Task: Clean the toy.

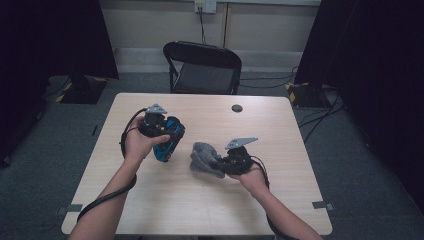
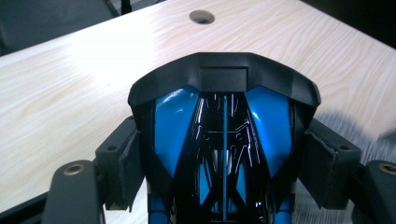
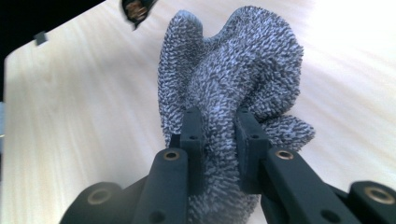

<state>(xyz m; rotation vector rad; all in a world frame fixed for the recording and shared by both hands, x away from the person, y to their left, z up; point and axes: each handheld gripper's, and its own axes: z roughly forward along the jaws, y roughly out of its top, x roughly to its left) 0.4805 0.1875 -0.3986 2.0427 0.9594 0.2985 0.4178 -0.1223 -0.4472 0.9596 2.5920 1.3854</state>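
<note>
The left gripper (image 2: 224, 158) clamped a blue-black toy (image 2: 224, 130) between wide jaws; the right gripper (image 3: 219, 135) pinched a grey cloth (image 3: 233, 70) nearly shut.

left tool (image 2: 223, 182) clamps a blue-black helmet (image 2: 224, 126) over the table (image 2: 70, 79).

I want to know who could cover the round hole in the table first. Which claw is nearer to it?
Probably the left. The left claw, shut on the blue and black toy, sits left of the hole; the right claw with the cloth is lower down.
</note>
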